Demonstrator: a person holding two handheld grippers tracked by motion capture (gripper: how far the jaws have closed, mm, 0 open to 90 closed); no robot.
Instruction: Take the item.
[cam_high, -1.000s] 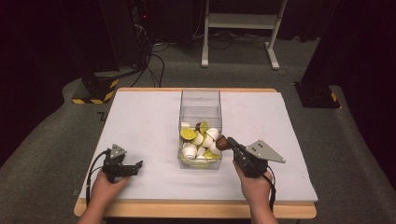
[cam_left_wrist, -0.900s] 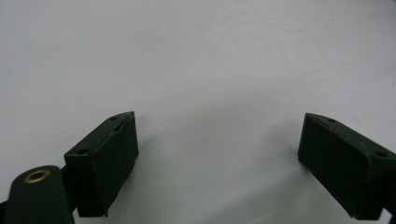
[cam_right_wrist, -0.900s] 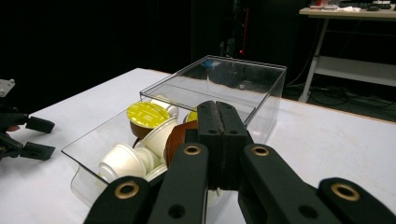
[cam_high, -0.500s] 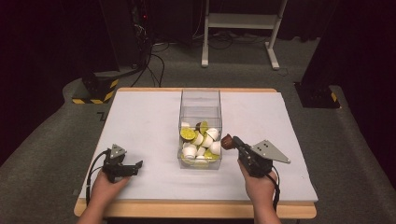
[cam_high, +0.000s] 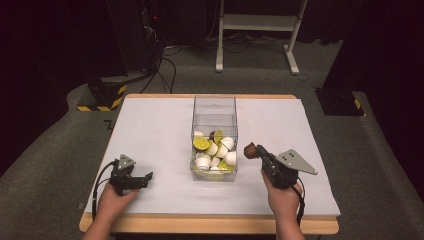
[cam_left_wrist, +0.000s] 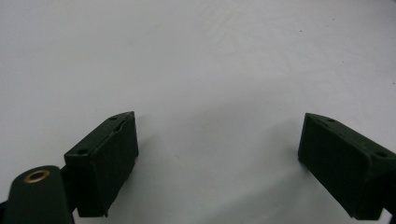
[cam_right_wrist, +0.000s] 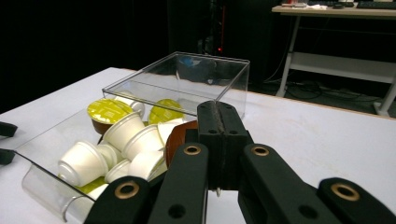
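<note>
Right gripper (cam_high: 253, 150) backed off clear box (cam_high: 214, 107) edge, jaws pinching brown capsule (cam_high: 249, 150), small, round; left gripper (cam_high: 146, 176) jaws wide, empty.

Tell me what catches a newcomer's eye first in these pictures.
A clear plastic box stands mid-table, its near end heaped with white and yellow-green coffee capsules. Just right of it, the right claw holds a brown capsule above the white table.

My left gripper (cam_high: 145, 177) rests low, jaws spread wide apart, hand behind it. My right gripper (cam_high: 252, 150) is raised and angled forward-left, jaws clamped tight.
</note>
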